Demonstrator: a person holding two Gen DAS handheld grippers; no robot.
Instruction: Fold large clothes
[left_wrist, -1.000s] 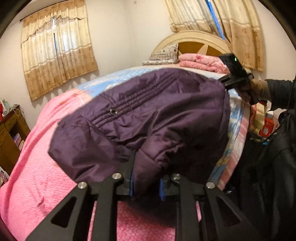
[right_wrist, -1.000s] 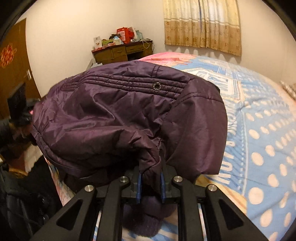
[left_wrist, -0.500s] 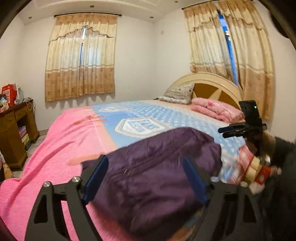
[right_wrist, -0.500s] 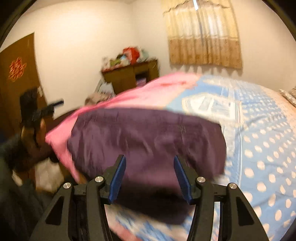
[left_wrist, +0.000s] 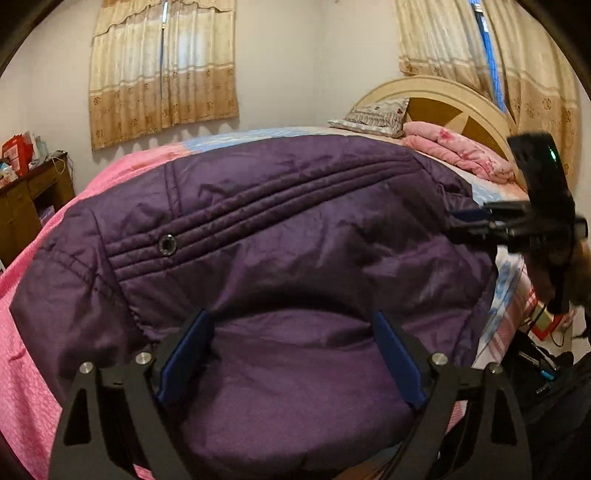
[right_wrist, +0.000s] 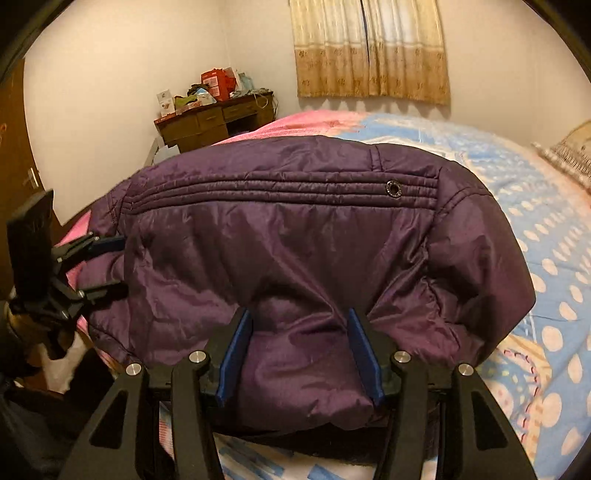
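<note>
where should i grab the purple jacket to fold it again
Probably the near edge of the purple jacket, coming in low from the bedside. It lies folded and puffy on the bed, and that edge bulges toward both grippers. The left gripper, jaws opening, and the right gripper already straddle it without pinching.

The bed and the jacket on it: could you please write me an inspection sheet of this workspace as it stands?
Surface: bed, pink and blue dotted cover.
Job's things: purple jacket lies folded on the bed, snap stud facing up.
Clutter: pillow and pink blanket at the headboard.
Grippers: left gripper opening, jacket fabric between the jaws, pads clear of it; right gripper open astride the jacket edge.
Cables: nothing seen on the bed.
Surroundings: crowded wooden desk, curtains.
</note>
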